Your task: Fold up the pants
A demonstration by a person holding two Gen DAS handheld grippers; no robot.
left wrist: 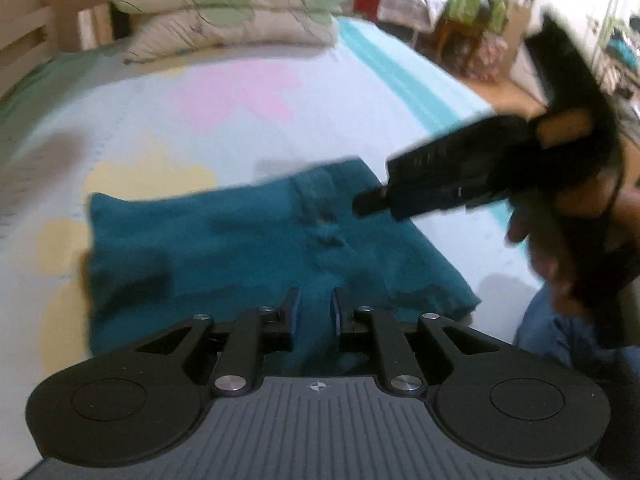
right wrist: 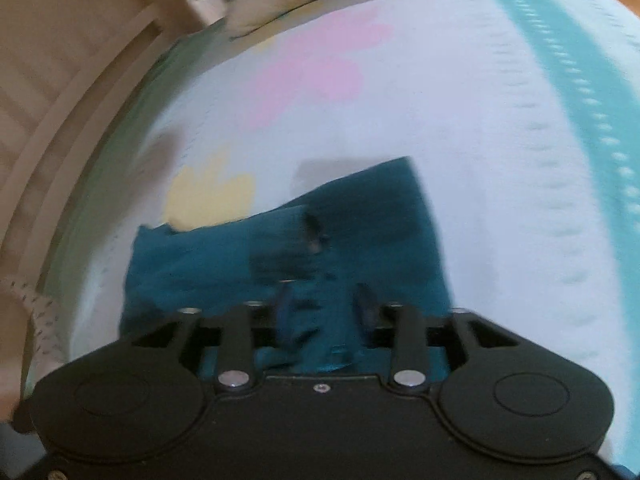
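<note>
Nearest the lens in the left wrist view, the left gripper (left wrist: 316,312) fills the bottom of the frame, its blue-padded fingers (left wrist: 293,308) set a narrow gap apart with nothing clamped between them. Just past them the teal pants (left wrist: 240,240) lie folded into a rough rectangle across the middle of the frame, on the pale bed (left wrist: 280,120) with its pink and yellow patches. At the right edge a hand (left wrist: 560,248) holds the right gripper (left wrist: 362,204) above the pants' right side, pointing toward centre frame.

From the right wrist view, the right gripper (right wrist: 322,304) sits at the bottom, fingers (right wrist: 364,300) parted fairly wide over bunched teal pants (right wrist: 380,216); motion blur leaves it unclear whether any cloth is caught, though the gap looks open.

Farther back, two leaf-print pillows (left wrist: 224,12) are stacked at the upper left of the frame, beside a wooden bed frame (left wrist: 48,20).
</note>
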